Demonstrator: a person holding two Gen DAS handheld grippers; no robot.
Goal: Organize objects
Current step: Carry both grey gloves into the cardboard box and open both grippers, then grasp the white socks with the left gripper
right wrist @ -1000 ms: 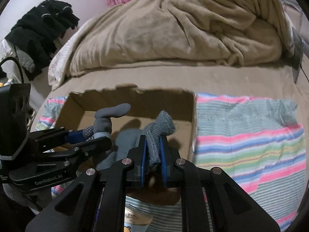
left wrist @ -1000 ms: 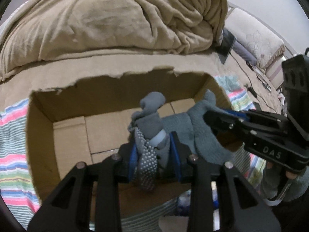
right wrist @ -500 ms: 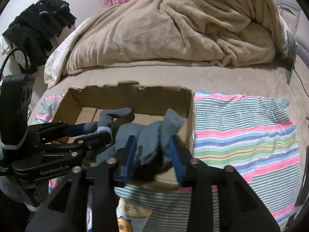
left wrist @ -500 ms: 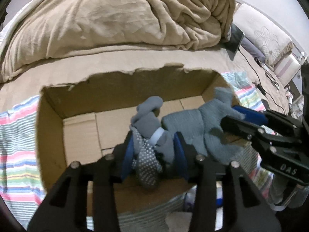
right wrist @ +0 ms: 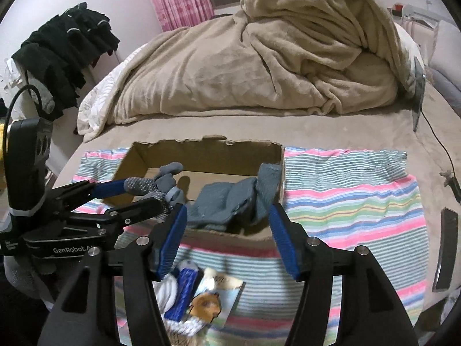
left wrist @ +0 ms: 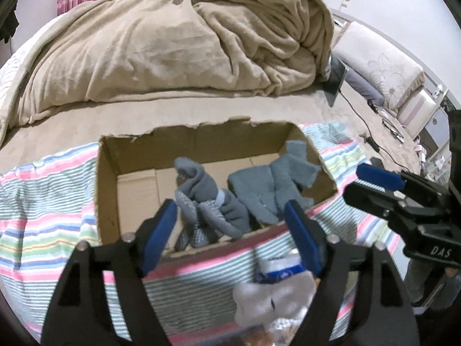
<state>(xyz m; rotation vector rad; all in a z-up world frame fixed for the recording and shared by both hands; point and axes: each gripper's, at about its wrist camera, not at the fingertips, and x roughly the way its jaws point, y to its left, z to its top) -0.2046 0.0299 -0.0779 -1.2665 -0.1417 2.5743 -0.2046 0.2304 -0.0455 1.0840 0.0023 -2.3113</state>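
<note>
An open cardboard box (left wrist: 108, 190) (right wrist: 207, 150) sits on a striped cloth on the bed. Inside lie a grey dotted-grip sock bundle (left wrist: 201, 199) (right wrist: 161, 184) at the middle and a blue-grey knit sock pair (left wrist: 273, 184) (right wrist: 230, 199) at the right, one end draped on the box wall. My left gripper (left wrist: 230, 230) is open and empty, just in front of the box. My right gripper (right wrist: 227, 239) is open and empty, also in front of the box. Each gripper shows in the other's view.
The striped cloth (right wrist: 351, 199) covers the bed front. A tan blanket (right wrist: 259, 57) is heaped behind the box. Near the front edge lie a white sock (left wrist: 270, 300), a blue item (right wrist: 184, 294) and a picture card (right wrist: 213, 300). Dark clothes (right wrist: 63, 46) hang at left.
Both grippers opened and let go of their socks, which now lie in the box. Both grippers drew back from the box toward the front.
</note>
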